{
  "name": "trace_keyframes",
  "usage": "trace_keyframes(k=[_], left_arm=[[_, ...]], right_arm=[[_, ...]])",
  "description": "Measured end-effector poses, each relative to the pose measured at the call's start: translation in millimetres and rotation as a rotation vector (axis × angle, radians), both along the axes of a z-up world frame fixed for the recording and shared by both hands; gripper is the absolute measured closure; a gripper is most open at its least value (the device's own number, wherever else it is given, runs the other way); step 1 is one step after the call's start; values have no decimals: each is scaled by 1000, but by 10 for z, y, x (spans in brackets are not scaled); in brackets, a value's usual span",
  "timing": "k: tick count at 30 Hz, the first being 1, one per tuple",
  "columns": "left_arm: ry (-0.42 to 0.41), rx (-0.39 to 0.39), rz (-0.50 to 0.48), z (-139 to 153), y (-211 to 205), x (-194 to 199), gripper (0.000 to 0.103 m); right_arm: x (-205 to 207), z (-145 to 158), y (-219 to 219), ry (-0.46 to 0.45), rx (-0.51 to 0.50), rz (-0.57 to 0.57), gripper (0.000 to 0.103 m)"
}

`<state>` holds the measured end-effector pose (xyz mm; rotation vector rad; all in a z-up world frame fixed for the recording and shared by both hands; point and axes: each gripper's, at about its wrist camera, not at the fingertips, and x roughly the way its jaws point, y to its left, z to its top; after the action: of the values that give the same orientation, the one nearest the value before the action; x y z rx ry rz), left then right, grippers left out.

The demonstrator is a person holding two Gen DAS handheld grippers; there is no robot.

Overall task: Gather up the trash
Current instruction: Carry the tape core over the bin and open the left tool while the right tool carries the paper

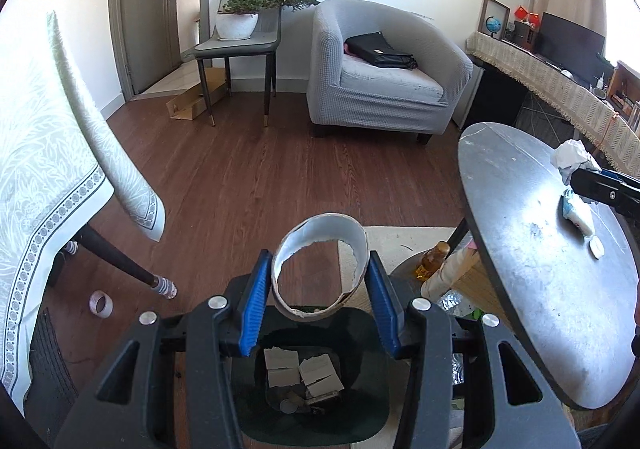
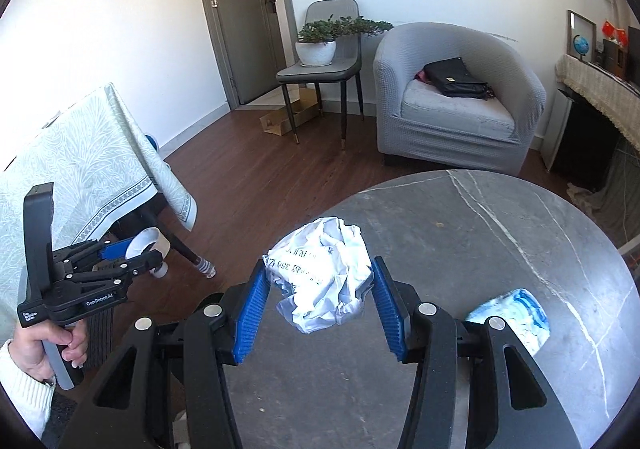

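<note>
- The left gripper (image 1: 320, 289) hangs at the lower centre of its wrist view, jaws pinching a torn cardboard ring (image 1: 320, 269) directly above the dark trash bin (image 1: 360, 401).
- The bin already holds paper scraps (image 1: 304, 371) at its bottom, so this looks like the drop step for the ring.
- Next move for the left side, as I judge it: spread the jaws while the ring is over the bin's mouth, so that it falls inside and not on the floor.
- The right gripper (image 2: 320, 289) sits low in its view over the round grey desk (image 2: 500, 217), jaws spread on either side of a crumpled paper ball (image 2: 324, 273); whether the pads touch it, I cannot tell.
- It needs to close on the ball, then lift.
- A blue-and-white wrapper (image 2: 516, 309) lies at lower right on the desk, not yet collected.
</note>
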<state>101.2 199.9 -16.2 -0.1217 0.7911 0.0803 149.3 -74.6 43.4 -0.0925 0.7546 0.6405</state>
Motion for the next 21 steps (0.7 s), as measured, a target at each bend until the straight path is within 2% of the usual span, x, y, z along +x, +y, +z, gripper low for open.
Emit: trace_keyframes(k=[9, 21], left_arm=[[77, -5, 41, -271, 284, -141, 53], [245, -28, 1, -836, 414, -149, 53]], right_arm=[[-116, -79, 645, 19, -13, 116, 51], [-233, -246, 1139, 67, -46, 208, 51]])
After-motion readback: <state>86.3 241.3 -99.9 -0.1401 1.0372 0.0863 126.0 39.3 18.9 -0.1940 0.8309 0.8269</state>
